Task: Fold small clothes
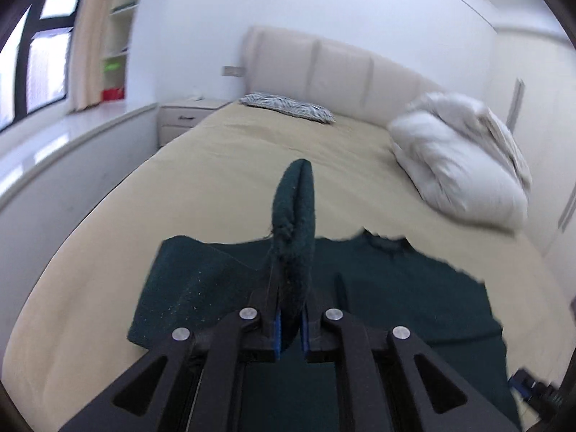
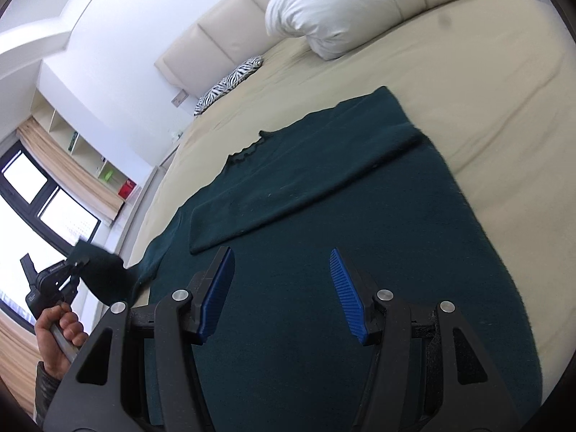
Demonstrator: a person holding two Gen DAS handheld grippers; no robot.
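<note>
A dark green sweater [image 2: 324, 252] lies flat on the beige bed, one sleeve [image 2: 306, 187] folded across its body. It also shows in the left wrist view [image 1: 414, 288]. My left gripper [image 1: 289, 288] is shut on the other sleeve's cuff [image 1: 297, 216], which sticks up between the fingers, lifted off the bed. In the right wrist view the left gripper [image 2: 77, 262] holds that cuff [image 2: 102, 273] at the sweater's left side. My right gripper [image 2: 280, 288] is open and empty, hovering over the sweater's lower body.
The beige bed sheet [image 1: 234, 165] extends to a padded headboard [image 1: 342, 68]. A white folded duvet [image 1: 464, 158] lies at the far right, a zebra-print pillow [image 1: 288, 106] near the headboard. A nightstand [image 1: 187, 117], window ledge and shelves stand at the left.
</note>
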